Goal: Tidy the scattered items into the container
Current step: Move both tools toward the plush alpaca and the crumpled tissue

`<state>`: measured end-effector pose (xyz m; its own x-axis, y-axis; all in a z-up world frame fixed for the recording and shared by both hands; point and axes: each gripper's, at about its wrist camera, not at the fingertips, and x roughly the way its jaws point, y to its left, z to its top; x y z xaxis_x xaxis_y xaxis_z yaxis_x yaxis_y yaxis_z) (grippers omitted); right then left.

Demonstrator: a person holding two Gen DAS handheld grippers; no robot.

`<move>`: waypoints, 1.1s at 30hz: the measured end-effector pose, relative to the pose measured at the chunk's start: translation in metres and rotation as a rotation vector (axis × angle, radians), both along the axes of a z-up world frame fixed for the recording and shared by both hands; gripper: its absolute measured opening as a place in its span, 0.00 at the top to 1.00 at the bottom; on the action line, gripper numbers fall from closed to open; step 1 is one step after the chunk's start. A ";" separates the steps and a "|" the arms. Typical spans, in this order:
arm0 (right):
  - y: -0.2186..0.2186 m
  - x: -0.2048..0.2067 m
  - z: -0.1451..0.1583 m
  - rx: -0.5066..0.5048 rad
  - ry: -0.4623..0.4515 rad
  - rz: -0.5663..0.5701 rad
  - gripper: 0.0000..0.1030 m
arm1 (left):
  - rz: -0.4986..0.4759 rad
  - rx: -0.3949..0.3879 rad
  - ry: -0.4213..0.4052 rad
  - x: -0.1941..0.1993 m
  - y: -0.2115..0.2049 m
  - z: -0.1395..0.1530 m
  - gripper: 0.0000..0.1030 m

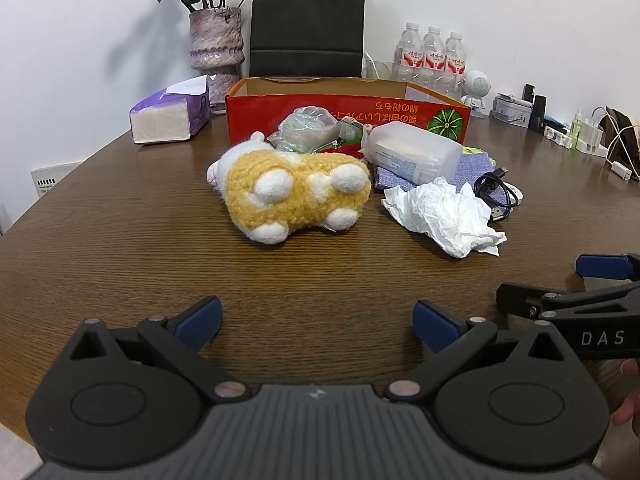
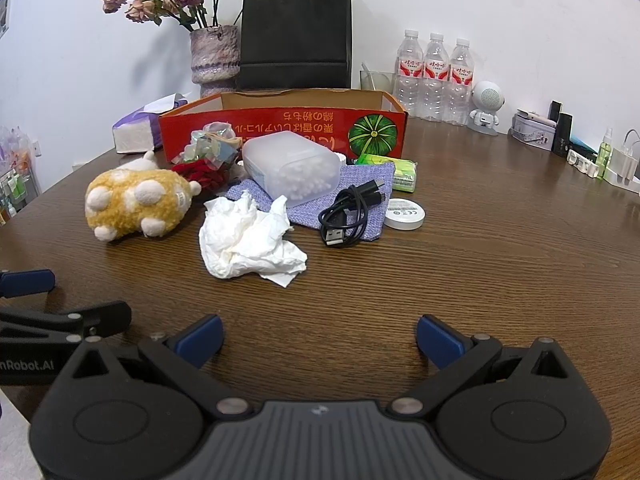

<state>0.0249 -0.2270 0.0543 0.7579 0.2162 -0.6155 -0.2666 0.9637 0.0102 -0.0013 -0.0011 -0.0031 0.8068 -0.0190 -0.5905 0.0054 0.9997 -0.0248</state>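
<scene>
Yellow plush toy [image 1: 294, 196] looks soft, light; pinch mid-body. Crumpled tissue [image 2: 248, 240] compresses easily. Left claw [image 1: 317, 320] and right claw [image 2: 319, 336] both gape, empty.

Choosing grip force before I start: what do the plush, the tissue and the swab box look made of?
Plush: fuzzy yellow-and-white fabric, nubby pile, looks soft and stuffed.
Tissue: thin white paper, matte, heavily crumpled, so likely to crush at once.
Swab box: frosted translucent plastic, probably rigid; cotton swab tips show through its end. It rests on a purple woven cloth.
</scene>
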 end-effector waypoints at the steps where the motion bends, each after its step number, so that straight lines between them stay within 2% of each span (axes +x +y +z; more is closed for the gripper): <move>1: 0.000 0.000 0.000 0.000 0.000 0.000 0.00 | 0.000 0.000 0.000 0.000 0.000 0.000 0.00; 6: 0.000 0.001 0.001 0.000 0.004 0.003 0.00 | 0.000 -0.005 0.001 0.000 0.000 0.001 0.00; 10: 0.001 0.007 0.006 0.014 0.034 0.029 0.00 | -0.008 -0.074 -0.002 0.003 0.011 0.009 0.00; 13: 0.002 0.013 0.013 0.041 0.027 0.040 0.00 | 0.018 -0.055 -0.036 0.009 0.017 0.020 0.00; 18: 0.017 0.026 0.027 0.027 -0.005 0.081 0.00 | 0.026 -0.083 -0.046 0.031 0.030 0.045 0.00; 20: 0.026 0.034 0.033 0.020 -0.011 0.117 0.03 | 0.019 -0.100 -0.038 0.045 0.034 0.055 0.00; 23: 0.039 0.045 0.038 0.002 -0.012 0.153 0.05 | 0.019 -0.080 -0.042 0.062 0.035 0.065 0.00; 27: 0.048 0.058 0.036 -0.004 0.014 0.180 0.12 | 0.023 -0.053 0.006 0.092 0.037 0.065 0.00; 33: 0.056 0.075 0.026 0.004 0.078 0.197 0.21 | 0.072 -0.143 0.091 0.117 0.052 0.048 0.01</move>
<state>0.0998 -0.1707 0.0800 0.6509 0.3578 -0.6696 -0.4477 0.8932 0.0420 0.1161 0.0512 0.0449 0.7525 -0.0525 -0.6565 -0.0744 0.9836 -0.1640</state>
